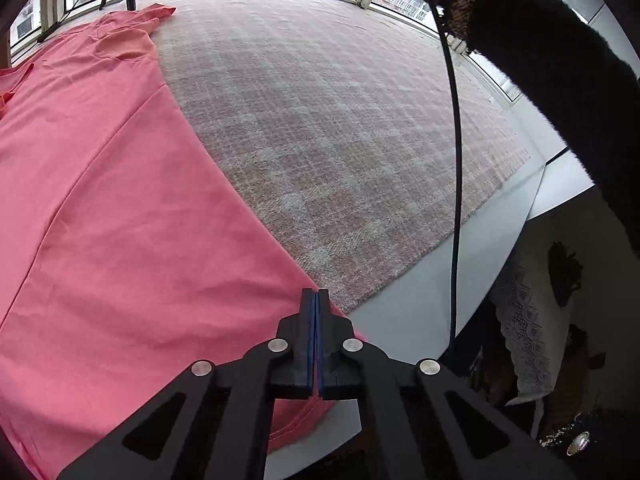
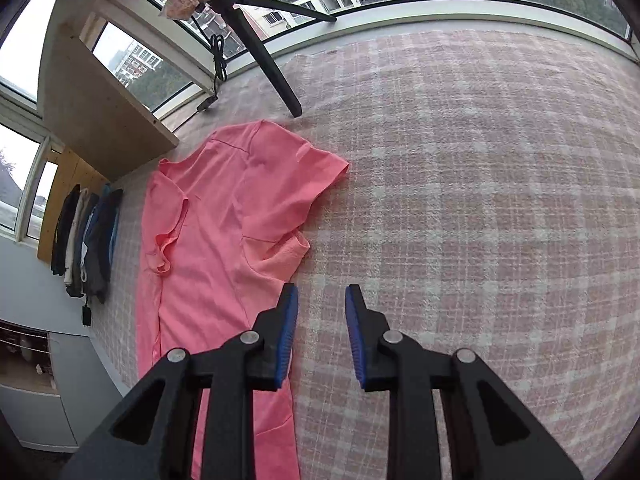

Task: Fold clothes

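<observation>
Item: one coral-pink short-sleeved garment of thin knit fabric (image 2: pixel 208 240), which we find spread flat on a pink-and-white checked woven cloth (image 2: pixel 480 200) covering a white table (image 1: pixel 420 296). In the right wrist view its neckline and sleeves lie toward the far end, near the windows, and its body runs back toward us, passing under the left finger of the right gripper.

Left gripper (image 1: pixel 316 300): we record its black fingers with blue pads pressed together, tips over the garment's near hem corner (image 1: pixel 304 420) at the table's edge. We cannot tell whether fabric is pinched between the pads.

Right gripper (image 2: pixel 321 296): jaws apart, nothing between them. It hangs over the garment's right edge, one finger above pink fabric, the other above bare checked cloth.

Surroundings: a black tripod leg (image 2: pixel 272 68) stands on the cloth just beyond the garment's shoulder. A black cable (image 1: pixel 456 160) and a dark fuzzy sleeve (image 1: pixel 540 60) cross the left wrist view. Dark and pale clothes (image 2: pixel 86 240) hang at the left wall beneath a wooden panel (image 2: pixel 92 112).
</observation>
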`<state>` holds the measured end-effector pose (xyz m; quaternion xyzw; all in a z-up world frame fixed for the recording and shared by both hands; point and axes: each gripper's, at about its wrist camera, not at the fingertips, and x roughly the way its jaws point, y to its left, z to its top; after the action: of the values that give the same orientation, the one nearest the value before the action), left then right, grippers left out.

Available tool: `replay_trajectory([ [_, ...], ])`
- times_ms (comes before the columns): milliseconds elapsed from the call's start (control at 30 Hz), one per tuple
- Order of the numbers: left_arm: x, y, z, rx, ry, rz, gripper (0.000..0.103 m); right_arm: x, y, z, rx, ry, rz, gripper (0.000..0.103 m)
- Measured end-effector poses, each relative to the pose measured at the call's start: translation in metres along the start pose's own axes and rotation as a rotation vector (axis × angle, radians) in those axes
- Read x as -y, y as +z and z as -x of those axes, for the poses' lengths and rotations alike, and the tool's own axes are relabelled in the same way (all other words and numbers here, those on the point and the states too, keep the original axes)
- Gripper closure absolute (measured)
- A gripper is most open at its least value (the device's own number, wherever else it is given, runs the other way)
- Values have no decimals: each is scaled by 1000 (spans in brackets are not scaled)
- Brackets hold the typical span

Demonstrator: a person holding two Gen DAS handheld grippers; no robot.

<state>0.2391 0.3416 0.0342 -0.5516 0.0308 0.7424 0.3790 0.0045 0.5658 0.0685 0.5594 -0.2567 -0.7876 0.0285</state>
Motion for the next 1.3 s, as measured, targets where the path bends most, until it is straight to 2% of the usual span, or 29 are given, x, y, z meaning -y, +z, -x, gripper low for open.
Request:
replay_trajectory([
  [167,-4,1,11,37,-52,28,103,10,38,-45,14,9,-42,75],
  [300,-1,2,12,48,-14,20,103,13,57,-62,25,61,-57,69],
  [400,2,2,12,56,14,14,101,8,66,-70,41,29,-15,61],
  [500,4,2,12,64,42,9,78,5,70,-80,36,24,12,61],
  [533,5,2,13,66,52,7,77,4,71,-83,33,30,12,64],
  [600,6,2,13,72,70,3,77,5,73,-88,18,48,1,100],
  [767,24,-8,1,58,114,-76,74,-4,79,-81,74,29,5,100],
  [900,18,-11,-2,60,113,-50,79,-12,82,-76,92,10,21,100],
  [967,18,-15,0,63,88,-43,80,-19,81,-74,96,-9,57,100],
  [1000,20,-17,2,66,68,-41,80,-22,80,-73,97,-19,79,100],
  [1033,22,-18,3,67,54,-44,75,-25,80,-72,98,-28,97,98],
  [1100,30,-19,-2,55,59,-77,68,-26,80,-68,103,-44,115,98],
  [1167,37,-20,-7,44,63,-109,67,-27,80,-65,105,-56,131,96],
  [1233,44,-20,-12,37,71,-139,68,-26,80,-62,108,-51,131,86],
  [1267,44,-20,-11,49,88,-146,70,-25,80,-61,113,-53,132,76],
  [1300,42,-20,-11,58,98,-145,81,-23,80,-59,122,-56,135,69],
])
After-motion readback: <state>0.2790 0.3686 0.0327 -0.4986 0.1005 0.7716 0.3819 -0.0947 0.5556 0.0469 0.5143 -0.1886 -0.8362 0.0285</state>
